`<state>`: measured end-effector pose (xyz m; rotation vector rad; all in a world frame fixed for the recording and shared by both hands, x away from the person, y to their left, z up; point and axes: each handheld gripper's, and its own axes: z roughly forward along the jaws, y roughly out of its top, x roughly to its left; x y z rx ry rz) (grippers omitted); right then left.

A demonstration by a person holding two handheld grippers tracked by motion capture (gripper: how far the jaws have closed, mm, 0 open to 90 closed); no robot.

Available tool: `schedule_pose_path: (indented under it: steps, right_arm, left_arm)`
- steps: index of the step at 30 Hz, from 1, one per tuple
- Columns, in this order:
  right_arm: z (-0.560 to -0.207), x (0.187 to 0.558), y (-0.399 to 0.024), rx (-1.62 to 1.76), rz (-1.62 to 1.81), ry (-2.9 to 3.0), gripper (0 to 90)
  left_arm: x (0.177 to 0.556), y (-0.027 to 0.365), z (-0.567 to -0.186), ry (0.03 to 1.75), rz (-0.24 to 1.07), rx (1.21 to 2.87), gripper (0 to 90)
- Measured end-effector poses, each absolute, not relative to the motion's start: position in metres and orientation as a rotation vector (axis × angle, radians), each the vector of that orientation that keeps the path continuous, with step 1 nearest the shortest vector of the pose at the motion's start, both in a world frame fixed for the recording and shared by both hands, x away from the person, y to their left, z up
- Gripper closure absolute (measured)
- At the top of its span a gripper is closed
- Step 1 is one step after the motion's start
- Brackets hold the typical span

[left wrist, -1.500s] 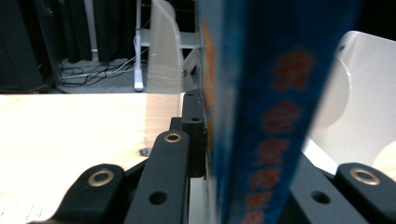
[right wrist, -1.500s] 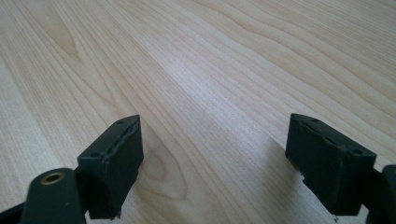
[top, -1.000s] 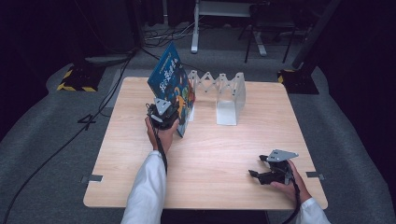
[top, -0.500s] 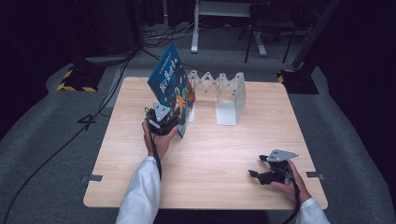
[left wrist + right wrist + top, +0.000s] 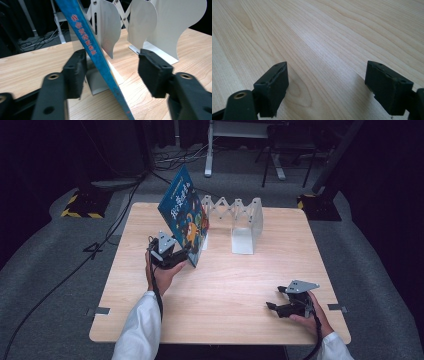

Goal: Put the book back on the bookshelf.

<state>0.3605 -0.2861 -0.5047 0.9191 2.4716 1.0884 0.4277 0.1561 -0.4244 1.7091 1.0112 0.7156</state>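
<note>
Leaning at a tilt, a blue picture book (image 5: 184,215) rests against the white accordion book rack (image 5: 235,217) at 12 o'clock on the counter (image 5: 220,285). Left tongs (image 5: 112,67) straddle its lower edge, spread; one pad seems to touch the cover, the other is clear. Right tongs (image 5: 274,307), also spread and empty, idle at 5 o'clock. Risk: w/ nothing pinching it, book could slide flat or tip off rack.

Left gripper (image 5: 186,253) raised at mid-table, jaws apart | Right gripper (image 5: 272,306) low at near edge, jaws wide
</note>
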Motion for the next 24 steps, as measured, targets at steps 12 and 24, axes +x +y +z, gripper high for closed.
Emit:
schedule_pose_path:
  steps: [12, 24]
  right_arm:
    - [-0.501, 0.361, -0.286, 0.948, 1.018, 2.48, 17.3]
    - [-0.487, 0.354, -0.282, 0.913, 0.963, 2.452, 18.6]
  left_arm:
    - [0.413, 0.162, -0.416, 0.923, 0.657, 1.834, 27.0]
    - [0.385, 0.166, -0.411, 0.833, 0.689, 1.983, 19.9]
